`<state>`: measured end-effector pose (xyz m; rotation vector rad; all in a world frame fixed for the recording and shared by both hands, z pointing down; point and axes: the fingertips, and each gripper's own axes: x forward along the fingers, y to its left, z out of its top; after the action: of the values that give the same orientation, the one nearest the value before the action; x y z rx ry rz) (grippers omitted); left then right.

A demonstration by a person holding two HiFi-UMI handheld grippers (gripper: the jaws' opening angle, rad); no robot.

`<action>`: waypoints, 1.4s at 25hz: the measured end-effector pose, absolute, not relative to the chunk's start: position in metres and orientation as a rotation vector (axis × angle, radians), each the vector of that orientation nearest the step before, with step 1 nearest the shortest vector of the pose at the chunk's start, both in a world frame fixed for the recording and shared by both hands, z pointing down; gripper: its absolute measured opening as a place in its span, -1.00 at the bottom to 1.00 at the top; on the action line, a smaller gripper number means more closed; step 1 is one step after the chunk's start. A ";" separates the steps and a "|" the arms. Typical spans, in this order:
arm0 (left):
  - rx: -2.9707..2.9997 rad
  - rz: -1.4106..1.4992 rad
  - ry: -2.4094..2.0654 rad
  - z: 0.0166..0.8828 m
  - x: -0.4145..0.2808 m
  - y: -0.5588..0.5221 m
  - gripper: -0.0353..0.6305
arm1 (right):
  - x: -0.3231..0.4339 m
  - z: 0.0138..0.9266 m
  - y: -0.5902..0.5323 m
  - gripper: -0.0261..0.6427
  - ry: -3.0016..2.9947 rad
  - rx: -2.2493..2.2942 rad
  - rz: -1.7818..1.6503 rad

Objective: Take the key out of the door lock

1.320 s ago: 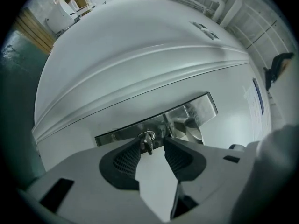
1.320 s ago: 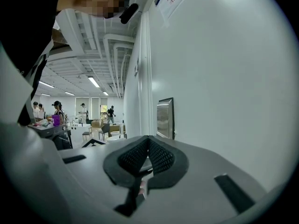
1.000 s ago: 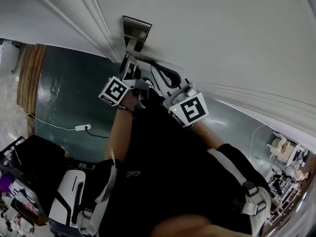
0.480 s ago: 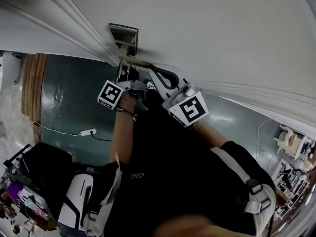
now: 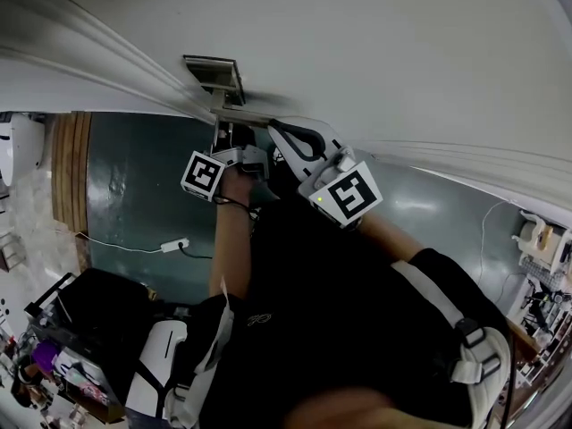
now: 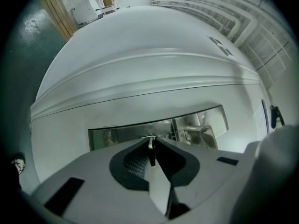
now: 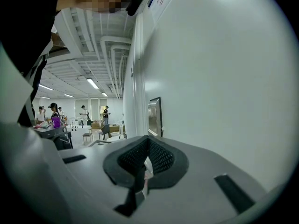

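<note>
Left gripper view, left tongs (image 6: pixel 150 139) just closed on key (image 6: pixel 150 146)

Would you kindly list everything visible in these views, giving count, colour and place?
door: one, white, across the top of the head view.
lock plate: one, silver, on the door ahead of the left gripper.
key: one, metal, a thin sliver at the lock plate.
floor: dark green, below the door.
wooden strip: one, brown, at the floor's left edge.
power strip: one, white, on the floor, with a cable.
bystanders: several, far off in the right gripper view.
left gripper: one, grey; its jaws have just been closing and now clamp the key.
right gripper: one, grey, jaws together, empty, beside the door.
</note>
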<state>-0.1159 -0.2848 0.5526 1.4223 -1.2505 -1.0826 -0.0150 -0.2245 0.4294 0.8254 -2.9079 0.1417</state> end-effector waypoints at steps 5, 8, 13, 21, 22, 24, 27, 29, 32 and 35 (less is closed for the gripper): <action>1.404 -1.111 -1.254 0.551 -0.119 -0.283 -0.77 | -0.014 0.430 -0.226 -0.90 -2.909 0.817 0.147; 1.399 -1.114 -1.257 0.551 -0.118 -0.282 -0.77 | -0.016 0.428 -0.225 -0.90 -2.914 0.801 0.143; 1.404 -1.109 -1.268 0.552 -0.120 -0.281 -0.78 | -0.017 0.428 -0.224 -0.90 -2.917 0.786 0.147; 1.384 -1.115 -1.261 0.552 -0.119 -0.281 -0.78 | -0.020 0.427 -0.220 -0.90 -2.923 0.770 0.140; 1.379 -1.118 -1.260 0.552 -0.119 -0.280 -0.78 | -0.020 0.427 -0.219 -0.90 -2.922 0.769 0.140; 1.371 -1.122 -1.258 0.552 -0.119 -0.279 -0.78 | -0.020 0.427 -0.218 -0.90 -2.919 0.769 0.142; 1.370 -1.127 -1.254 0.553 -0.119 -0.280 -0.78 | -0.019 0.428 -0.220 -0.90 -2.915 0.774 0.150; 1.370 -1.132 -1.252 0.552 -0.119 -0.280 -0.78 | -0.018 0.429 -0.220 -0.90 -2.911 0.777 0.156; 1.369 -1.134 -1.252 0.553 -0.119 -0.280 -0.79 | -0.018 0.431 -0.218 -0.90 -2.904 0.771 0.153; 1.373 -1.132 -1.248 0.553 -0.119 -0.279 -0.79 | -0.019 0.430 -0.217 -0.90 -2.908 0.771 0.148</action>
<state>-0.1194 -0.2790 0.5525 1.3728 -1.2477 -1.1321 -0.0187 -0.2172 0.4298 0.7708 -2.9079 0.1484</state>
